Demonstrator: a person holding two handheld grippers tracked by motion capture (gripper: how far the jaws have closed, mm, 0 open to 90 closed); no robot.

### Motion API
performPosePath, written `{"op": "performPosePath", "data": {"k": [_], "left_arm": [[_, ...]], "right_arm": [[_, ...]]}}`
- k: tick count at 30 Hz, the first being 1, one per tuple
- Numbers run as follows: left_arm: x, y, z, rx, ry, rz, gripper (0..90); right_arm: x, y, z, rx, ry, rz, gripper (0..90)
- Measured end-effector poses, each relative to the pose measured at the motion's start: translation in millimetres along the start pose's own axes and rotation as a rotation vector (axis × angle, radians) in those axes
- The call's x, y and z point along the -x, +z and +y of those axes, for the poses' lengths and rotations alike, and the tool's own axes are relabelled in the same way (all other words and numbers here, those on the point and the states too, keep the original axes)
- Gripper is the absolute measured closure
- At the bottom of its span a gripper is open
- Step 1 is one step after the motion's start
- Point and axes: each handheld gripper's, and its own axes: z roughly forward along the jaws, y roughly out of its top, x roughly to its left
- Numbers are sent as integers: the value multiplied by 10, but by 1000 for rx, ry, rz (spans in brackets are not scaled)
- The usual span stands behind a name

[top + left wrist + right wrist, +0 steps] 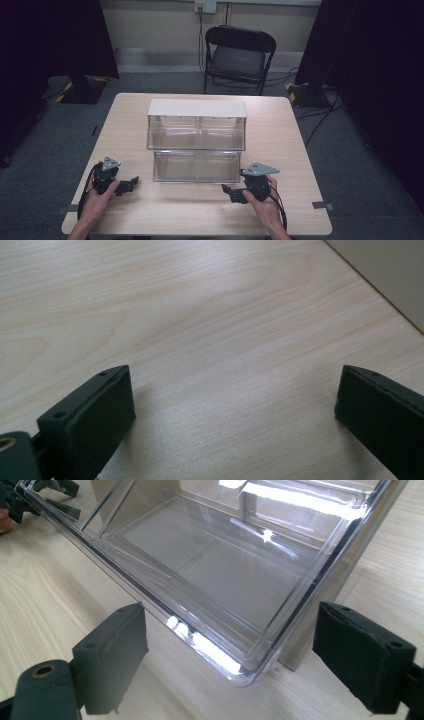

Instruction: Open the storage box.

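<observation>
- I am holding the left gripper (131, 184) low over the near left part of the table (200, 215), with my left hand (97, 200) wrapped around its body.
- In the left gripper view, its jaws are standing released and wide apart, with bare pale wood grain of the table (200, 315) showing between them.
- I am holding the right gripper (229, 192) in my right hand (262, 200) at the near right, pointing toward the middle of the table.
- In the right gripper view, the right gripper (232, 655) is also standing released: its pads are sitting well apart, and the near corner of the lower clear bin (225, 580) is lying between them without touching either pad.
- The lower clear bin (197, 167) is resting on the table just beyond and between the two grippers, projecting toward me as the front tier of a two-tier unit.
- The upper clear bin (197, 132) is sitting behind and above it, under a white top panel (197, 107); both tiers are showing a centre divider.
- Any marking on the clear plastic is not legible to me through the glare.
- Past the far table edge, a black folding chair (240, 55) is standing on the grey floor.
- A wall socket (205, 6) is carrying a yellow label behind the chair; its writing is too small to read.
</observation>
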Motion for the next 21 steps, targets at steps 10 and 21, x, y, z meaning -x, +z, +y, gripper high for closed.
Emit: {"op": "performPosePath", "data": {"k": [10,21], "left_arm": [[-1,0,0,0,1,0,19],[0,0,0,0,0,-1,19]], "right_arm": [[-36,-62,16,33,-1,-1,136],[-50,-92,42,45,7,3,133]]}}
